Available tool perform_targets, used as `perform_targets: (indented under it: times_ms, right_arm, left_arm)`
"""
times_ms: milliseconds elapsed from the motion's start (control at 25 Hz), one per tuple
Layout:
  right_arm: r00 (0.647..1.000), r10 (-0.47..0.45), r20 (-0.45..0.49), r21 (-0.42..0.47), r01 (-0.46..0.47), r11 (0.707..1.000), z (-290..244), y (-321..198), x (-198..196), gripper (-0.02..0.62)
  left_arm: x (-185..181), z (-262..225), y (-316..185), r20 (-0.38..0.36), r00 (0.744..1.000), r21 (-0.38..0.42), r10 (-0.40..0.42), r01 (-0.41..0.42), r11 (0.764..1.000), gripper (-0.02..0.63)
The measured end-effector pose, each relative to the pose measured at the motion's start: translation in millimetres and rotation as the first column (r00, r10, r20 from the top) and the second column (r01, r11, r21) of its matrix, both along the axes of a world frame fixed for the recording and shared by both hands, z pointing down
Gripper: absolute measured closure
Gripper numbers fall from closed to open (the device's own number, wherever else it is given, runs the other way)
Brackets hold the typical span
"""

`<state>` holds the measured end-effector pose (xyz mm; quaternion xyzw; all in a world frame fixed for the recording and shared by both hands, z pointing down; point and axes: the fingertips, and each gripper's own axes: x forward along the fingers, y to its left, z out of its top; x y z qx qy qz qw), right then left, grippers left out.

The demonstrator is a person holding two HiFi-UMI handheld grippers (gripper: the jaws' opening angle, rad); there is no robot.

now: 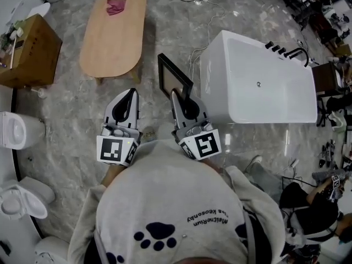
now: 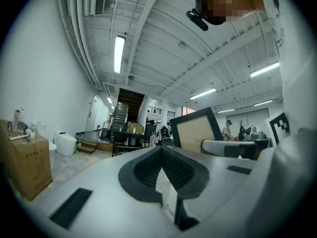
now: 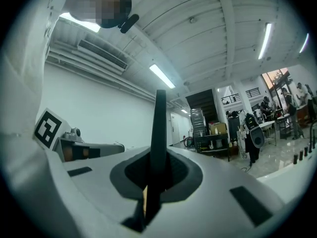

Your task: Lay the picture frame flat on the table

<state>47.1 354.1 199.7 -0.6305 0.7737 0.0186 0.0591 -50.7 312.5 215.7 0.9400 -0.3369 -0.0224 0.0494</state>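
So here's the person holding both tools out in front of a gray hoodie, looking down at a marbled floor. The right gripper is clamped on the picture frame, a black-rimmed one. It has the frame by its lower edge, and the frame stands upright in the air over the floor. In the right gripper view the frame shows edge-on as a dark strip rising straight up from between the pinched jaws of the right gripper.

The left gripper sits just beside it, jaws pressed together with nothing in them. Its own view shows the left gripper with the ribbed pads touching. Off to the side there, the frame shows a tan face inside the black border.

The frame isn't on the table, which is a long oval wooden one well apart from it, farther out on the floor. A reddish cloth lies near the table's far end. A white bathtub sits close on the frame's right side. A cardboard box and a toilet are over on the left.
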Motion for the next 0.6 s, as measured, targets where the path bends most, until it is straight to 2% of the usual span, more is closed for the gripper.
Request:
perform_targets:
  times_ms: [240,400,600]
  right_arm:
    - [1.000,0.007,0.006,-0.044,-0.007,0.999,3,-7,6,0.572]
    - [0.999,-0.035,0.013,-0.046,0.036,0.998,6,-23,0,0.572]
    - [0.996,-0.091,0.006,-0.028,0.091,0.995,1,-50,-3,0.572]
  left_arm:
    - [8,1,-4,0.001,1.000,0.005,0.014,-0.014,1.000,0.597]
    - [3,2,-15,-0.011,1.000,-0.030,-0.026,0.025,0.999,0.597]
    - [0,-1,-38,-0.020,0.997,-0.023,-0.075,0.074,0.997,0.597]
